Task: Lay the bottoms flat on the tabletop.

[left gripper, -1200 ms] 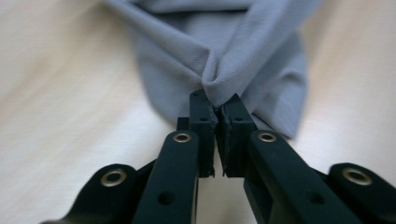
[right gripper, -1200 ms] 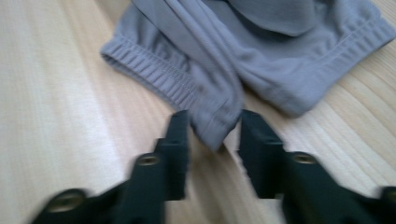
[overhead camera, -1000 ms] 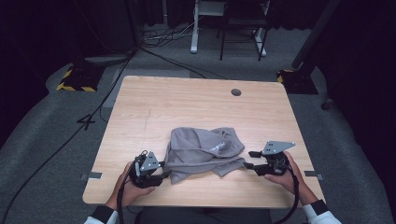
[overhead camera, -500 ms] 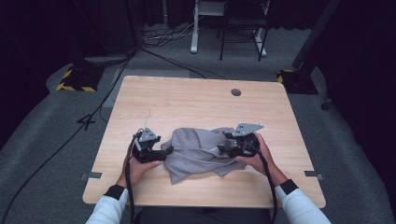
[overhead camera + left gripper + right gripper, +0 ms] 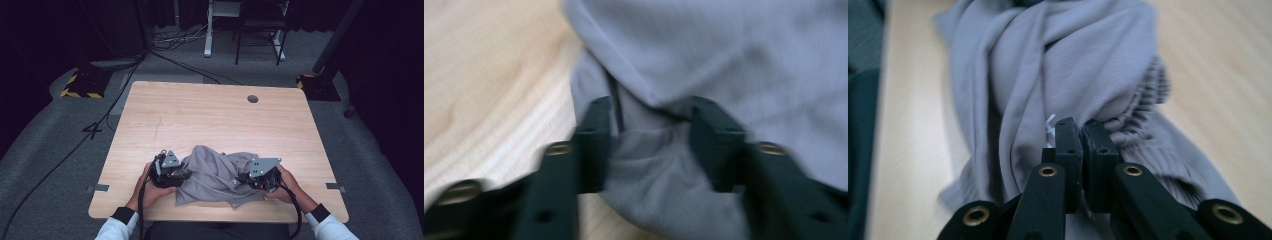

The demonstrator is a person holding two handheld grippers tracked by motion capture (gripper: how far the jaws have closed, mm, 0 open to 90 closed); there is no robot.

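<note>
Wooden surface in dark room | grey garment bunched between both tongs | right tongs just clamped on ribbed hem, pulled inward | left tongs apart, closing a little, cloth fold between, not pinched | likely gathering for a fold

White sleeves with dark cuffs; black jaws with brass screws.
</note>
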